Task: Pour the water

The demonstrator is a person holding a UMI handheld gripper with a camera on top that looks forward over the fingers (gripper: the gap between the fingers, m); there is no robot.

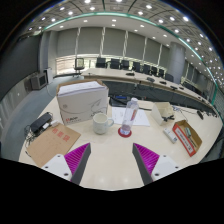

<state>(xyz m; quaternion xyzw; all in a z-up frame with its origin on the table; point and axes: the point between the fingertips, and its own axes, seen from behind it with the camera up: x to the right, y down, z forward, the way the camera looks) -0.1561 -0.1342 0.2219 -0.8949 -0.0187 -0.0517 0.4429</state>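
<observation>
So our gripper (112, 160) is spread wide right now with nothing in it, both magenta pads (77, 157) hanging over bare table (112, 172). Well ahead of the fingers, roughly centred between them, stands the bottle (129, 116) on what looks like a small red base, and just beside it is the white cup (101, 122) we figure we're pouring into. Behind the cup sits a white box (83, 99), a brown envelope (52, 143) lies near the one finger, and a red-orange packet (187, 137) lies off on the other side. What could bite us: bottle and cup stand really close together, so coming in off-line could clip the cup or tip the tall, narrow bottle. A loose squeeze could also let it slip mid-pour. Hard to say if the bottle has a cap on, how full it is, or what's in the cup. The dark thing (40, 124) by the envelope we can't identify either.
</observation>
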